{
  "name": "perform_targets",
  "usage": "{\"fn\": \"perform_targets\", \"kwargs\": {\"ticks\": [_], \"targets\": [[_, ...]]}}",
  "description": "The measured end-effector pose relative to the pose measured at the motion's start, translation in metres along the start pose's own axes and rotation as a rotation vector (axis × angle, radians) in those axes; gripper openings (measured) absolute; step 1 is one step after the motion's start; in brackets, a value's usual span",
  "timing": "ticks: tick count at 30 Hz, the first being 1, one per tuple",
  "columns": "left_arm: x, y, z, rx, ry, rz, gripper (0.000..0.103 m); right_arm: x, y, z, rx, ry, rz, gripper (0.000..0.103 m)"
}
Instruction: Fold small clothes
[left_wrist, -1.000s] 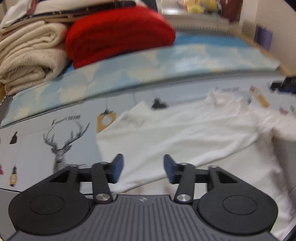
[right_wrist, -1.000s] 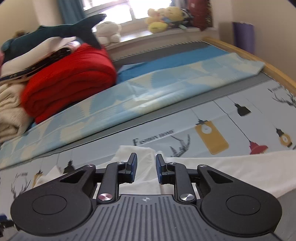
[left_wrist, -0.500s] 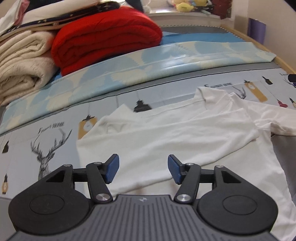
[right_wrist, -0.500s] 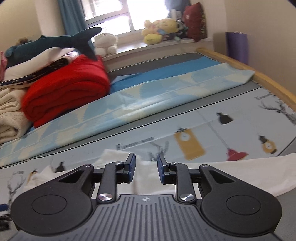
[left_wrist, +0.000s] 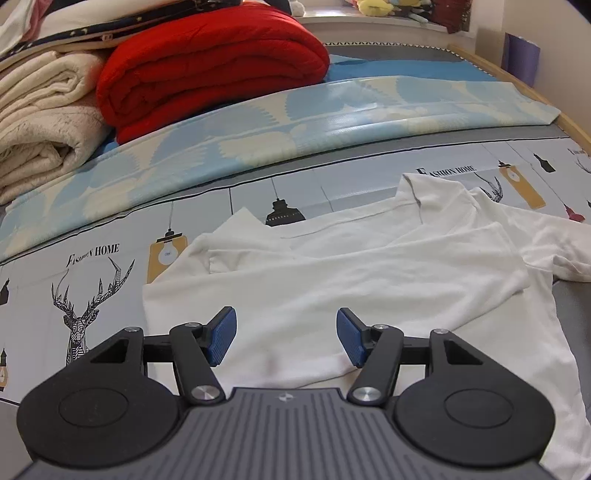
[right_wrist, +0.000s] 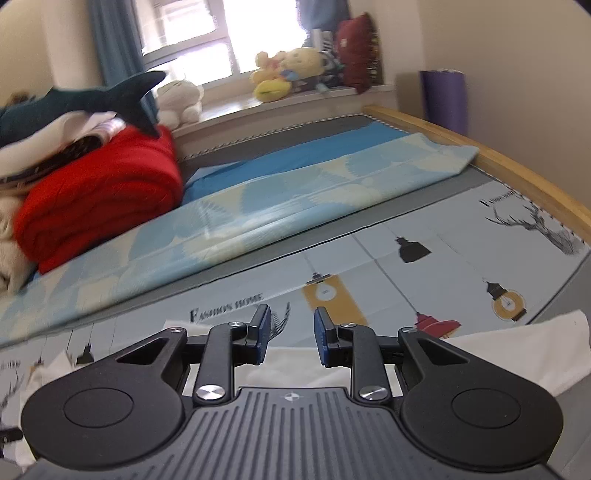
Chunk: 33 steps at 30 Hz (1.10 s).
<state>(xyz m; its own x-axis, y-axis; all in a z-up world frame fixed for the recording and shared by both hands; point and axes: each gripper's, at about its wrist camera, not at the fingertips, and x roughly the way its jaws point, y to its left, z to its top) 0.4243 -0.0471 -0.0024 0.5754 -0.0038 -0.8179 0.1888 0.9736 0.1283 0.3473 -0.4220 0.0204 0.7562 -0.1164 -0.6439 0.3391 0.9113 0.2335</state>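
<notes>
Likely snag: left claw (left_wrist: 282, 341), spread wide and empty over the white shirt (left_wrist: 332, 280), pinches one layer only, so the fold drags crooked.
Right claw (right_wrist: 291, 336) part-open, gripping nothing, shirt hem below it. Shirt lies partly folded, sleeve tucked over, rumpled, on the bed's printed mat (left_wrist: 92, 266) toward its right edge.

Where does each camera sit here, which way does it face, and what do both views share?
Left wrist: on the left gripper, angled down at the white shirt on the printed mat; its open blue fingers show.
Right wrist: on the right gripper, facing across the mat toward the window; narrower-set fingers, nothing between them.
Shared: shirt, mat, red blanket, blue patterned cloth.
</notes>
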Motion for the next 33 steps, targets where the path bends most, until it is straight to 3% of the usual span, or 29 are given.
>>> {"fn": "perform_targets", "kwargs": {"ticks": [12, 18, 21, 24, 31, 33], "targets": [[0.004, 0.015, -0.004, -0.020, 0.023, 0.024, 0.066, -0.019, -0.064, 0.013, 0.182, -0.145, -0.015, 0.036], [0.003, 0.017, -0.003, -0.034, 0.023, 0.030, 0.066, -0.029, -0.137, 0.021, 0.332, -0.223, -0.132, 0.036], [0.004, 0.014, -0.003, -0.025, 0.025, 0.029, 0.067, -0.026, -0.188, 0.009, 0.502, -0.197, -0.216, 0.035], [0.005, 0.014, -0.003, -0.026, 0.028, 0.031, 0.067, -0.021, -0.234, -0.012, 0.661, -0.154, -0.295, 0.028], [0.001, 0.011, -0.002, -0.025, 0.020, 0.028, 0.069, 0.007, -0.299, -0.067, 0.819, -0.022, -0.477, 0.028], [0.001, 0.011, -0.002, -0.025, 0.017, 0.027, 0.069, 0.017, -0.315, -0.079, 0.883, -0.017, -0.442, 0.029]]}}
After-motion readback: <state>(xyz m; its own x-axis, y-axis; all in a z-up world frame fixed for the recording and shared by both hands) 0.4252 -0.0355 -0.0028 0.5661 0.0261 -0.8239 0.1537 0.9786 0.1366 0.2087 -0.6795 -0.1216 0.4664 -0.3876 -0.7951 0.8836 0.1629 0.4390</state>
